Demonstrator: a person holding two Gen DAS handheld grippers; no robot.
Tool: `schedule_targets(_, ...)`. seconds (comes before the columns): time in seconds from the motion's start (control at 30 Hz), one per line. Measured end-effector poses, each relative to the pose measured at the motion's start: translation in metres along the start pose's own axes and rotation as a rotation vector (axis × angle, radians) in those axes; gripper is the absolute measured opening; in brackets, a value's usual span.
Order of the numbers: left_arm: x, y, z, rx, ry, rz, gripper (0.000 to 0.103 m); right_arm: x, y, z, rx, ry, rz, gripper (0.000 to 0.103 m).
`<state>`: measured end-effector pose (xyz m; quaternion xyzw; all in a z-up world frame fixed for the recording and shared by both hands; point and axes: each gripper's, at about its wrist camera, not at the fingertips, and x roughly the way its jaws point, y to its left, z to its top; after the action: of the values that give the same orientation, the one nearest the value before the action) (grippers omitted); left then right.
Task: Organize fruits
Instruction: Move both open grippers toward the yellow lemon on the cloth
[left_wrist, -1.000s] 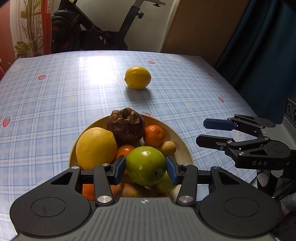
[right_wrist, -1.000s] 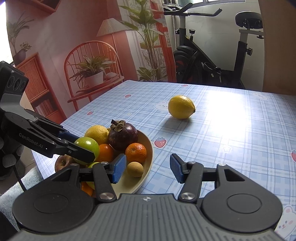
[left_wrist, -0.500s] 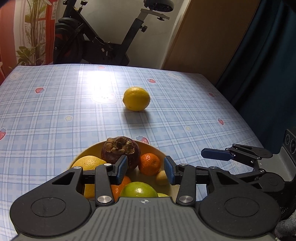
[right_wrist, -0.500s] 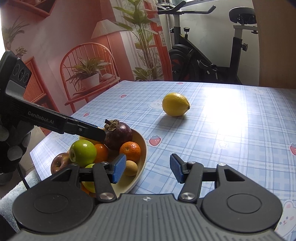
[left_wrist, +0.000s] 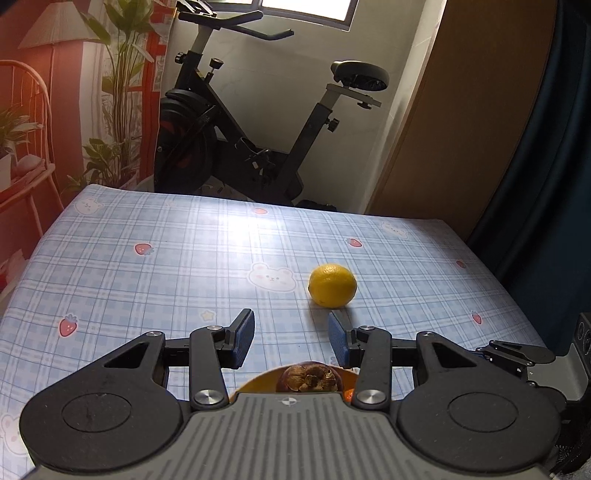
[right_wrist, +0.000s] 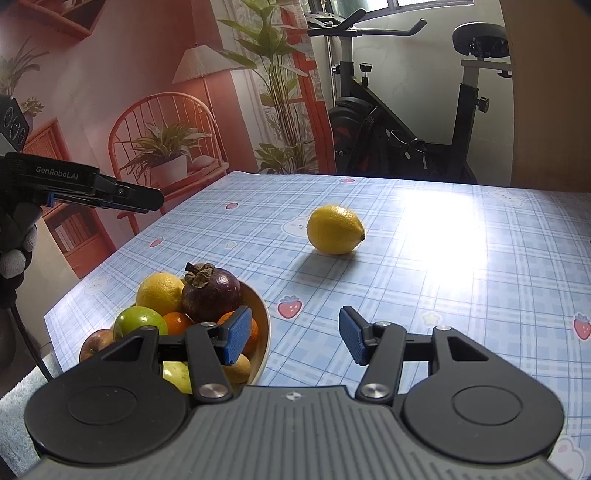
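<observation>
Blue checked tablecloth (right_wrist: 461, 258) carries a lone lemon (right_wrist: 335, 229) beyond the filled fruit bowl (right_wrist: 265, 334); with your right gripper (right_wrist: 291, 334) and left gripper (left_wrist: 291, 336) both spread wide and empty, straddle the lemon's middle squarely before squeezing.

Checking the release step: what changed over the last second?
The left gripper let go of the green apple, which now sits in the bowl, then opened and rose clear, now pointing toward the lemon. The right gripper stayed open and empty beside the bowl. The lemon stayed on the table.
</observation>
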<state>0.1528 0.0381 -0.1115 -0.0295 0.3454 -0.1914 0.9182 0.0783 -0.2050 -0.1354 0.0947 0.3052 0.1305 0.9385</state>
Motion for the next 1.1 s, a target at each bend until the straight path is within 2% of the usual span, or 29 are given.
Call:
schedule_targets(0.2, 0.019, -0.002, 0.012, 0.000, -0.018, 0.029, 0.047, 0.022, -0.011, 0.013, -0.037, -0.011, -0.045, 0.056)
schedule_targets(0.4, 0.026, 0.006, 0.027, -0.030, -0.057, 0.081, 0.047, 0.038, -0.032, 0.023, 0.024, -0.031, -0.101, 0.056)
schedule_targets(0.47, 0.031, 0.008, 0.033, -0.039, -0.063, 0.089, 0.050, 0.042, -0.039, 0.026, 0.045, -0.038, -0.106, 0.056)
schedule_targets(0.77, 0.065, 0.003, 0.060, -0.067, -0.113, 0.142, 0.054, 0.077, -0.052, 0.041, 0.040, -0.035, -0.138, 0.056)
schedule_targets(0.87, 0.076, 0.001, 0.064, -0.069, -0.100, 0.128, 0.055, 0.086, -0.055, 0.042, 0.034, -0.021, -0.127, 0.056)
schedule_targets(1.1, 0.109, -0.004, 0.051, -0.059, 0.001, 0.045, 0.057, 0.104, -0.055, 0.039, 0.005, 0.007, -0.074, 0.060)
